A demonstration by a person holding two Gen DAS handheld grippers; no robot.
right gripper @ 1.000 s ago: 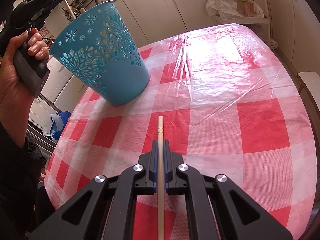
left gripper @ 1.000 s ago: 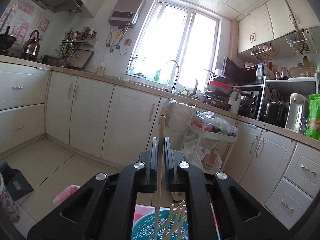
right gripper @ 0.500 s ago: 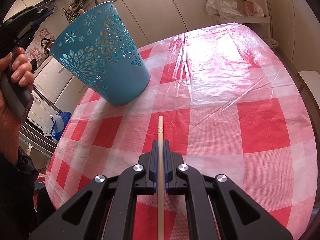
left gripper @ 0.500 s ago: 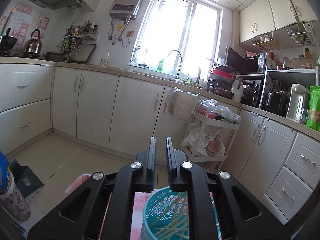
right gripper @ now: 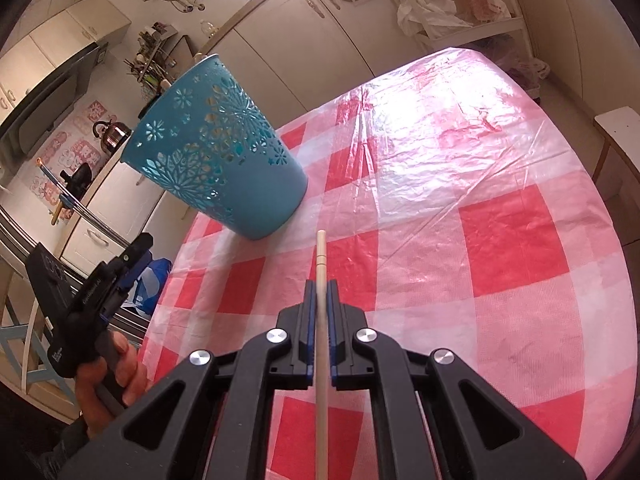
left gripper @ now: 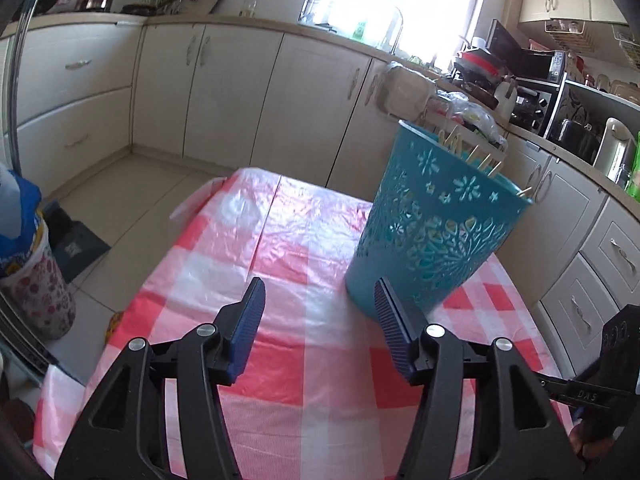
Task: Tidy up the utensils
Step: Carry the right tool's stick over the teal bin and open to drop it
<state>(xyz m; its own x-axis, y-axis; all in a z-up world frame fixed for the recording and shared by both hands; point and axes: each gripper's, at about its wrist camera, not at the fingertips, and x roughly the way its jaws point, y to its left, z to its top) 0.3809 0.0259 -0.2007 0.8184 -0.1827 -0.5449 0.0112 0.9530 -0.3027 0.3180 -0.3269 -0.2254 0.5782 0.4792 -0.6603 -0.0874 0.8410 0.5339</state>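
tools differ: left tool spread empty, right tool clamping smooth wooden chopstick.

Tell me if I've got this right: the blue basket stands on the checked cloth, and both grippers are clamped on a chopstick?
Not quite. Only the right gripper is clamped on a chopstick. The left wrist view shows the left gripper with its fingers spread wide and nothing between them. The basket does stand on the cloth.
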